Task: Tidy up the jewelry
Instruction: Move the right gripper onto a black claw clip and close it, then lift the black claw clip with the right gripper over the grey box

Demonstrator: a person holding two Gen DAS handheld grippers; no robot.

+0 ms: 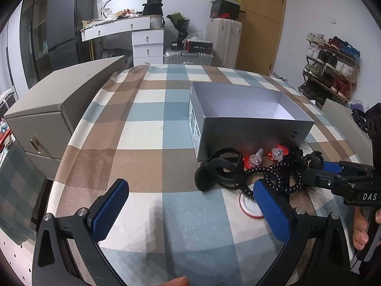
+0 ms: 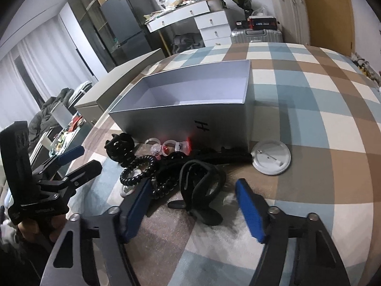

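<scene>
- We judge that we are at the first pick of the sorting: the grey open box on the checked cloth looks empty as far as its inside shows, and the jewelry pile lies just in front of its near wall, none of it lifted.
- The right tool points steeply down at the pile. Its blue pads stand part-way apart around a broad black looped band – the band is between them, yet we see a gap on each side, so nothing is gripped.
- The left tool hovers wide open and holds nothing; its right pad sits over the edge of a black beaded coil bracelet and a red-rimmed white disc.
- Also in the pile: a chunky black bangle, clear plastic rings with red stones against the box wall, and a white round pin badge lying back-up off to the right of the pile.
- Next, in our view, the right tool has to close squarely on the band, lift it free of the beaded coil beside it, and carry it over the box rim – a snag on the coil is the risk.
- Both tools angle downward from the near edge of the cloth; a hand grips the right tool's handle, and fingers hold the left one.
</scene>
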